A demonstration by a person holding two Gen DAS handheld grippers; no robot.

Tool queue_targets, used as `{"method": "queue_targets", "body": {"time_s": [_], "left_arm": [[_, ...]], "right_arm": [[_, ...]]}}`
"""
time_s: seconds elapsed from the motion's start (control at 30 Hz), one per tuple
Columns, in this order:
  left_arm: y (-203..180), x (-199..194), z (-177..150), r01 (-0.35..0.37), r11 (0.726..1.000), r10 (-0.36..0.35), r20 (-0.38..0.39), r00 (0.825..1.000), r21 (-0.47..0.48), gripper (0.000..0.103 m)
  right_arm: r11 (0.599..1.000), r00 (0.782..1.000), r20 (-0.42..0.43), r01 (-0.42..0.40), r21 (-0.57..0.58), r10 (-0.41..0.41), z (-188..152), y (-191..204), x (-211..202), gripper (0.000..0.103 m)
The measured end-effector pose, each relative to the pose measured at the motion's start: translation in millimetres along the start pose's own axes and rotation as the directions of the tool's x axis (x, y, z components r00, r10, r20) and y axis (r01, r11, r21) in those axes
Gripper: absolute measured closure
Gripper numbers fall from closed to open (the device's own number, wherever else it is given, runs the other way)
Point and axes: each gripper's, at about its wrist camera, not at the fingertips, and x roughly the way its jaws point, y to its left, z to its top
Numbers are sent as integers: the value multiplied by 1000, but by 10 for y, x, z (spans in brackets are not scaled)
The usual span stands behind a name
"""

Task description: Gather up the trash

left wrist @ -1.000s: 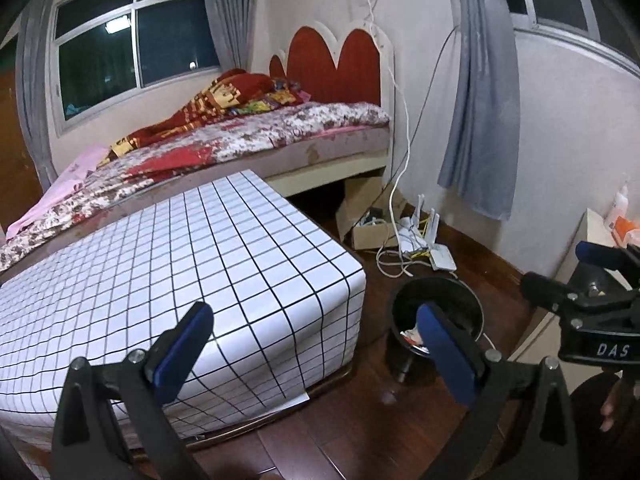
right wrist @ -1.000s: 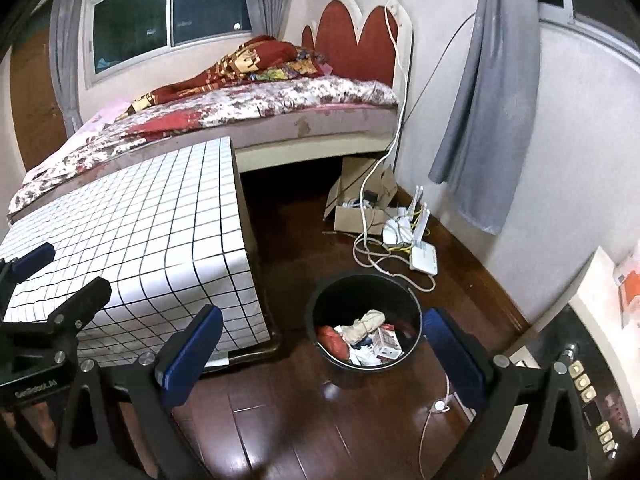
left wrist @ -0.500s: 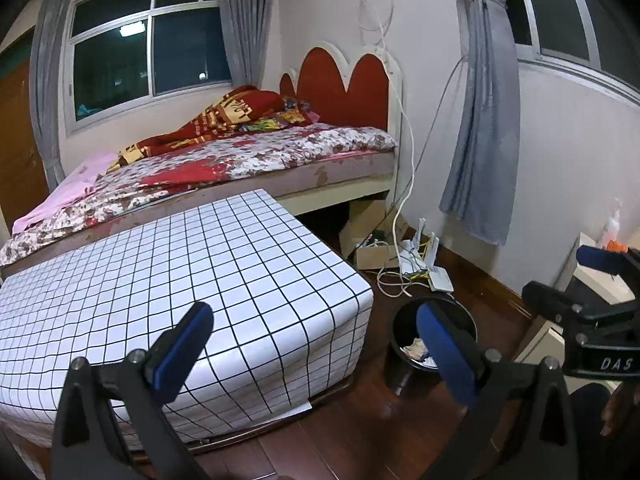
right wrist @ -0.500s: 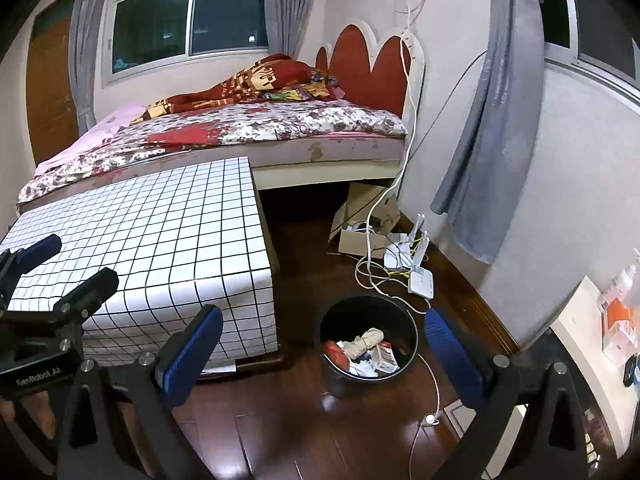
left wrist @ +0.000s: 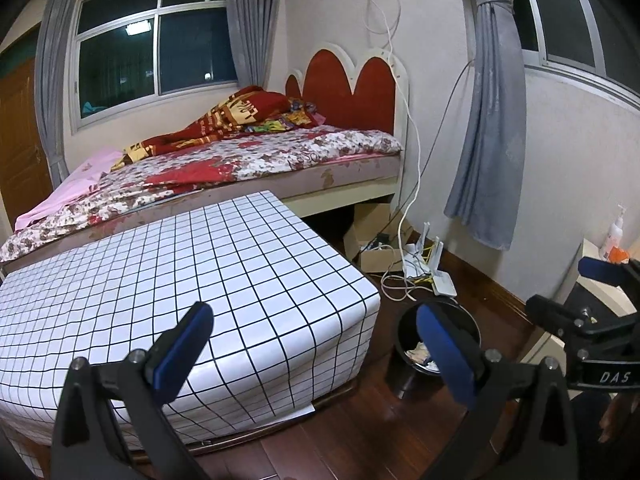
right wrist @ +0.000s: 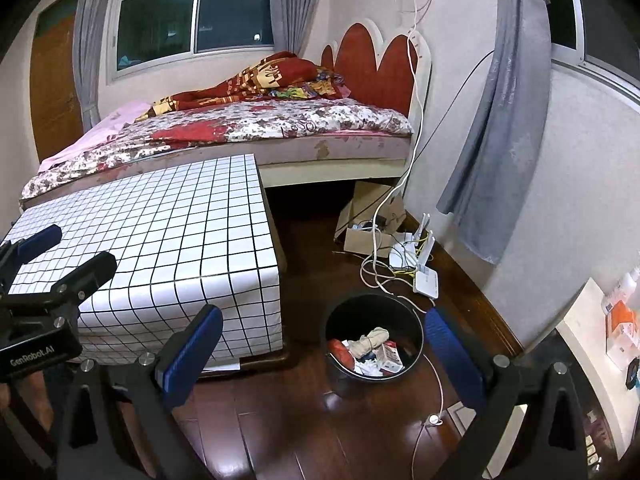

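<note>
Dark wooden flooring [right wrist: 360, 432] is being looked down on in a bedroom, with a grid-patterned table [right wrist: 168, 240] standing beside a bed [right wrist: 260, 128] and a black bin [right wrist: 374, 342] set on the floor near the table's corner. Crumpled paper, a small carton and a red scrap are being held inside the bin, so the trash appears to be gathered there already. The left gripper [left wrist: 312, 344] is being held with its jaws spread wide and nothing between them; the right gripper [right wrist: 324, 352] is likewise being held wide and empty above the bin. No loose litter is being shown on the tabletop or on the visible floor, so the collecting step is judged to be finished or nearly so. If anything is left, a search of the floor around the router [right wrist: 426, 280] and cardboard box [right wrist: 368, 236] is being called for next, and care is being advised with the white cables [right wrist: 384, 268] trailing close to the bin.

Much is being kept from view: the space under the bed is lying in shadow, the bin's bottom is being covered by its contents, and in the left wrist view the bin [left wrist: 404, 340] is being partly blocked by a blue fingertip pad [left wrist: 444, 352]. The shelf at the right edge is being cut off.
</note>
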Motion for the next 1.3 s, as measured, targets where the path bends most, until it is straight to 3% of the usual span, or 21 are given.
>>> {"method": "queue_targets", "body": {"time_s": [1.3], "left_arm": [[-49,-24,23,0,1000,0,10,1000,-9,1]], "right_arm": [[1000,1000,-5,-14,14,14,-62,-27,-29,1]]}}
